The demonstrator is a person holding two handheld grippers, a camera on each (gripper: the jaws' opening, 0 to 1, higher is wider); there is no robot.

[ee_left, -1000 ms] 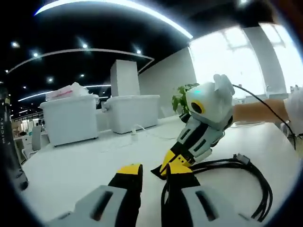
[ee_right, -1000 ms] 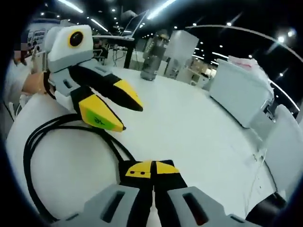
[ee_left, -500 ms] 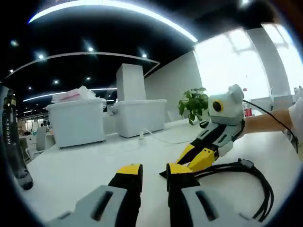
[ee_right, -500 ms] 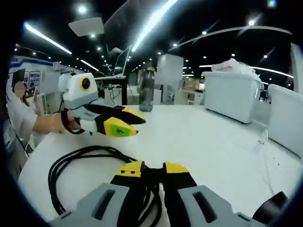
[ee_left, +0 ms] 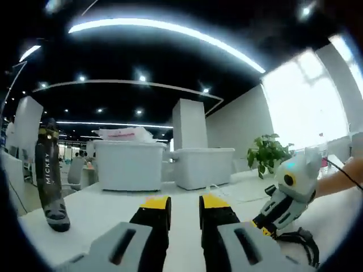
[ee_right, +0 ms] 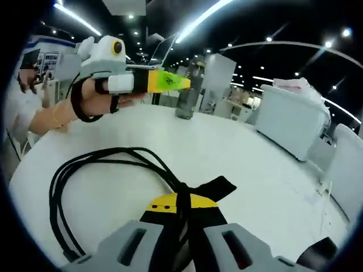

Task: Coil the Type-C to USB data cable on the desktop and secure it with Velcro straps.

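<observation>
Lying coiled in several loose black loops on the white desktop (ee_right: 266, 170), the data cable (ee_right: 102, 164) bunched at one point where the right gripper (ee_right: 182, 205) is pinching it, jaws pressed together on the gathered strands. Sitting right at that pinch, a flat black tab, probably the Velcro strap (ee_right: 218, 187), sticking out to one side; whether already wrapped around the bundle, impossible to tell. Hovering well above the desktop, the left gripper (ee_left: 182, 203), its yellow-tipped jaws spread a little with nothing between them, raised clear of the coil and pointing toward the white bins (ee_left: 164, 167) and a dark bottle (ee_left: 50, 175) standing on the desk. Judging by the slack curves: light, limp, springy stuff, likely wanting to fan open once released, with a smooth jacket prone to slipping through hard jaws. Best taken where all strands cross, at the strap, not on a single loop; connector ends best left alone. Keeping the pinch firm while working the strap looks the safer course.
</observation>
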